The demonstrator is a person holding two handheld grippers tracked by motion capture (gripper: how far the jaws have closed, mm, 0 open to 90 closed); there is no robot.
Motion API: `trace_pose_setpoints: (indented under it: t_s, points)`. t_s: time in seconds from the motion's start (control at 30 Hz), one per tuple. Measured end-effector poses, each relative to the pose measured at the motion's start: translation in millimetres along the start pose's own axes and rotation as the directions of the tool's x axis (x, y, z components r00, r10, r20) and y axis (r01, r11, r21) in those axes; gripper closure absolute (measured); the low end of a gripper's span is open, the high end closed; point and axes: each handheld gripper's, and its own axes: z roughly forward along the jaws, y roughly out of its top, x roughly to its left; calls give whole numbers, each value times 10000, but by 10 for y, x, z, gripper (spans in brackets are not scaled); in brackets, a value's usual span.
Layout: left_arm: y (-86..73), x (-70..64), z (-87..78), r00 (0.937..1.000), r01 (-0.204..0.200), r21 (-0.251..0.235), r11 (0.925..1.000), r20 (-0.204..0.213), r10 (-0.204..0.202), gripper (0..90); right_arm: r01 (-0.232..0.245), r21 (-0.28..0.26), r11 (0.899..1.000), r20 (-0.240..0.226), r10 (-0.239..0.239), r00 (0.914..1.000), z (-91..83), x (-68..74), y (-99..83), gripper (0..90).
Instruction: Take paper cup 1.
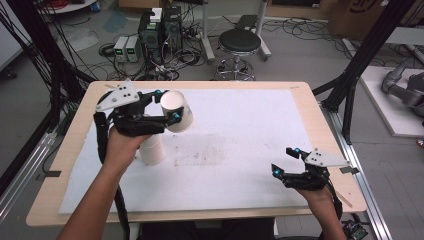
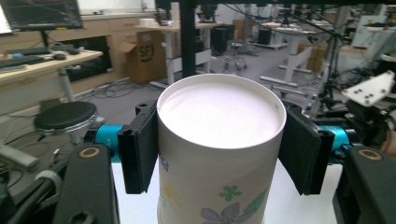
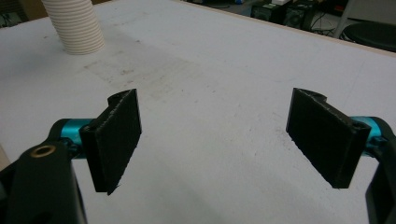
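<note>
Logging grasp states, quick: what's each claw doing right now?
Left claw: shut on the paper cup, lifted off the table.
Right claw: open, holding nothing, above the white mat.

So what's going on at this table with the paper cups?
A person holds a gripper in each hand. The left gripper has its fingers clamped on the sides of a paper cup, lifted above the table. A stack of cups stands on the white mat beneath. The right gripper waits open, holding nothing, near the table's front right.
</note>
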Motion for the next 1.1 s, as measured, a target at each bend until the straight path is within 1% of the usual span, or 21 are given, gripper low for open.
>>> trace_pose_setpoints:
  t_s: [0.17, 0.2, 0.27, 0.33, 0.37, 0.4, 0.5, 0.53, 0.57, 0.6, 0.63, 0.67, 0.7, 0.77, 0.8, 0.87, 0.9, 0.93, 0.97, 1.0, 1.1]
  points:
    - [-11, -68, 116, 9995, -16, 94, 10000, 304, 13, 355, -29, 152, 9999, -77, 30, 10000, 27, 9, 28, 183]
    - [-27, -86, 166, 9991, 14, 130, 9999, 415, -19, 355, -34, 147, 9999, -201, 37, 9998, 47, 3, 46, 184]
    - [-40, -98, 195, 9988, 38, 160, 9999, 482, -45, 355, -81, 162, 9998, -403, 87, 9991, 76, -4, 69, 183]
    - [-73, -124, 256, 9983, 46, 272, 9996, 578, -62, 355, -62, 170, 9998, -497, 70, 9987, 94, -5, 85, 183]
    - [-114, -143, 315, 9977, 67, 356, 9993, 679, -91, 355, 12, 143, 9999, -743, -1, 9972, 143, -3, 127, 183]
    - [-114, -143, 315, 9977, 67, 356, 9993, 679, -91, 355, 31, 128, 9999, -825, -20, 9966, 159, 1, 144, 183]
    - [-207, -168, 421, 9964, 161, 481, 9987, 818, -200, 355, 289, 104, 9995, -1183, -275, 9926, 225, 16, 221, 183]
    - [-207, -168, 421, 9964, 161, 481, 9987, 818, -200, 355, 289, 104, 9995, -1183, -275, 9926, 225, 16, 221, 183]
    - [-237, -174, 452, 9961, 197, 527, 9984, 852, -242, 355, 506, 139, 9986, -1406, -481, 9889, 271, 24, 285, 183]
    - [-277, -188, 493, 9953, 247, 585, 9980, 916, -301, 355, 533, 190, 9984, -1502, -498, 9874, 282, 28, 304, 183]
    - [-277, -188, 493, 9953, 247, 585, 9980, 916, -301, 355, 533, 190, 9984, -1502, -498, 9874, 282, 28, 304, 183]
    - [-323, -209, 543, 9948, 206, 715, 9972, 985, -276, 355, 637, 124, 9979, -1643, -608, 9845, 307, 22, 345, 183]
    - [-323, -209, 543, 9948, 206, 715, 9972, 985, -276, 355, 637, 124, 9979, -1643, -608, 9845, 307, 22, 345, 183]
    - [-387, -228, 603, 9934, 143, 816, 9966, 1126, -234, 354, 655, 5, 9979, -1782, -644, 9819, 329, 24, 381, 183]
    - [-411, -235, 621, 9934, 154, 833, 9964, 1122, -247, 354, 682, -67, 9976, -1787, -683, 9815, 334, 26, 384, 183]
    - [-510, -243, 672, 9928, 192, 939, 9954, 1162, -301, 353, 707, -138, 9974, -1858, -720, 9800, 345, 45, 388, 183]
    - [-510, -243, 672, 9928, 192, 939, 9954, 1162, -301, 353, 707, -138, 9974, -1858, -720, 9800, 345, 45, 388, 183]
    - [-547, -248, 685, 9924, 286, 962, 9950, 1165, -398, 353, 762, -206, 9969, -1880, -787, 9790, 358, 66, 385, 183]
    - [-567, -251, 689, 9924, 278, 964, 9950, 1165, -390, 353, 762, -206, 9969, -1880, -787, 9790, 358, 66, 385, 183]
    - [-596, -260, 692, 9926, 274, 964, 9950, 1156, -386, 353, 907, -121, 9958, -1892, -914, 9777, 378, 74, 386, 184]
    - [-643, -275, 691, 9922, 251, 978, 9949, 1190, -367, 353, 929, -120, 9956, -1875, -935, 9778, 382, 78, 391, 183]
